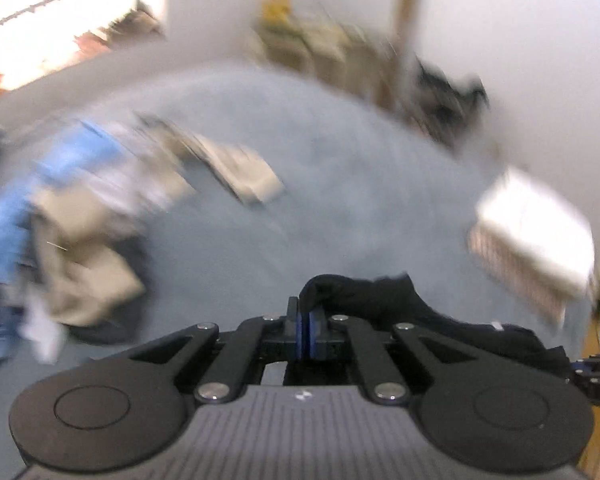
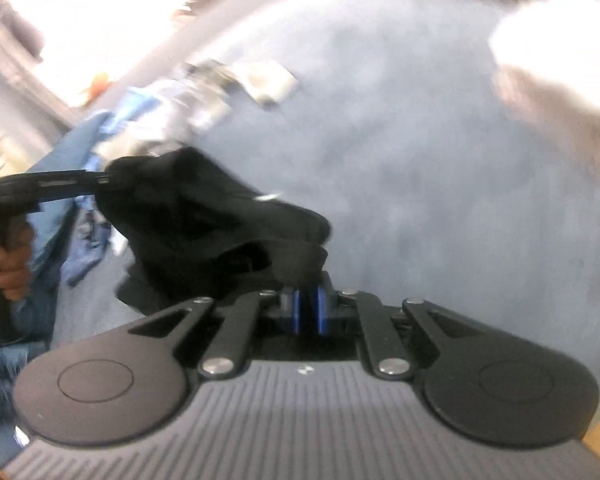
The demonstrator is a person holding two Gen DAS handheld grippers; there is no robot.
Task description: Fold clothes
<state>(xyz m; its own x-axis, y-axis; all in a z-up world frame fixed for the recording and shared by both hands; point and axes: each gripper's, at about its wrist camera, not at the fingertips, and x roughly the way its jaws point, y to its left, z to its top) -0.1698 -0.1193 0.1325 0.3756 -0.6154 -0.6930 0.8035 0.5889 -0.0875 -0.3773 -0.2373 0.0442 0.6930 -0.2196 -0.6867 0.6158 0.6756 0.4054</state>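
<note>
A black garment [image 1: 384, 300] hangs stretched between both grippers above a grey-blue bed [image 1: 320, 184]. My left gripper [image 1: 305, 312] is shut on one edge of it, the cloth bunched over the blue pads. In the right wrist view the same black garment [image 2: 204, 224] sags from my right gripper [image 2: 310, 300], which is shut on another edge. My left gripper [image 2: 104, 179] shows there too at the far left, pinching the cloth's other end, with a hand [image 2: 10, 264] on its handle. Both views are blurred.
A heap of unfolded clothes [image 1: 72, 216], blue and beige, lies on the bed's left side. A folded beige piece [image 1: 244, 176] lies near the middle, and a white folded stack [image 1: 536, 236] at the right. Shelves and clutter [image 1: 340, 52] stand against the far wall.
</note>
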